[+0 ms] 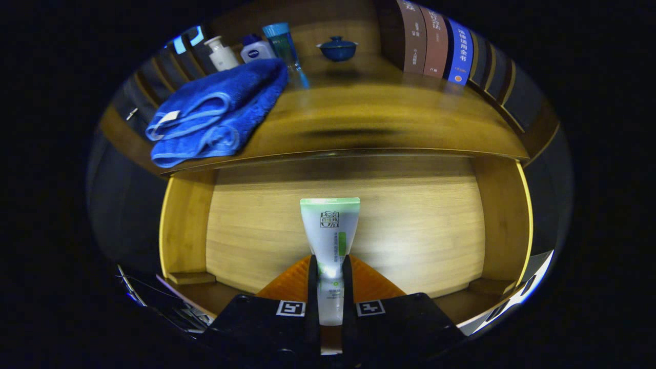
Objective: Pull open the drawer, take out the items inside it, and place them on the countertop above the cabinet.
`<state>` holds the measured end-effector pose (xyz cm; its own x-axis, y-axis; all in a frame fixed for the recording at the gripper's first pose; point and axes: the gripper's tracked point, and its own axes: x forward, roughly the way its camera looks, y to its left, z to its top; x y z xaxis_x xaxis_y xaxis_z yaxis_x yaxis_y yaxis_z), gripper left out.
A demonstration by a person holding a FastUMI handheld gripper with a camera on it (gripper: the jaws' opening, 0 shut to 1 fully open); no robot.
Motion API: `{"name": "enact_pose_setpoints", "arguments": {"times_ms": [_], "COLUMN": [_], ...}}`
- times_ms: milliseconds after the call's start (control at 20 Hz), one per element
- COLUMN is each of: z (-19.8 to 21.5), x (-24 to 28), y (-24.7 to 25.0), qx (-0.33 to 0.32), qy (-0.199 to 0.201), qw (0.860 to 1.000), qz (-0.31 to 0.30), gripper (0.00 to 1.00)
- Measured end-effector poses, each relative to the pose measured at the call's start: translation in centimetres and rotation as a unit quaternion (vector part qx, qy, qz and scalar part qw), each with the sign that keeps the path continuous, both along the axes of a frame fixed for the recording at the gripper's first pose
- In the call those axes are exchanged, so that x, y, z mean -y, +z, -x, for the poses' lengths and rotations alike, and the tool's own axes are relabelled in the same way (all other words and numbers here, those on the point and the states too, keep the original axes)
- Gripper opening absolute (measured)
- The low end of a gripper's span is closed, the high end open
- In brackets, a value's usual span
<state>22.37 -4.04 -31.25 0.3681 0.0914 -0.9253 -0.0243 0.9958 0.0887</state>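
Note:
My gripper (329, 269) is shut on a white tube with a green end (330, 230), which sticks out forward between the two fingers. The tube hangs over the open wooden drawer (410, 225), whose floor shows bare beneath it. Above the drawer runs the wooden countertop (379, 118). A folded blue towel (218, 113) lies on the countertop's left part, reaching its front edge.
At the back of the countertop stand a white pump bottle (221, 53), a small blue-capped bottle (256, 50), a clear blue tumbler (287, 48) and a blue lidded bowl (337, 48). Books (435, 43) line the right side. The drawer's side walls (187, 225) flank the gripper.

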Motion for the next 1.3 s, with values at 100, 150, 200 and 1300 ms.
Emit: {"name": "enact_pose_setpoints", "arguments": {"times_ms": [100,150,200,1300], "z": [0.7,0.8,0.8,-19.9], "x": [-0.1,-0.1,-0.1,1.0], "y": [1.7,2.5,3.3,5.6], "qx": [0.013,0.017,0.021,-0.006], "qy": [0.0,-0.001,-0.001,-0.032], "qw": [1.0,1.0,1.0,0.999], "qz": [-0.007,-0.01,-0.012,0.039], "gripper": [0.21,0.21,0.21,0.21]}}
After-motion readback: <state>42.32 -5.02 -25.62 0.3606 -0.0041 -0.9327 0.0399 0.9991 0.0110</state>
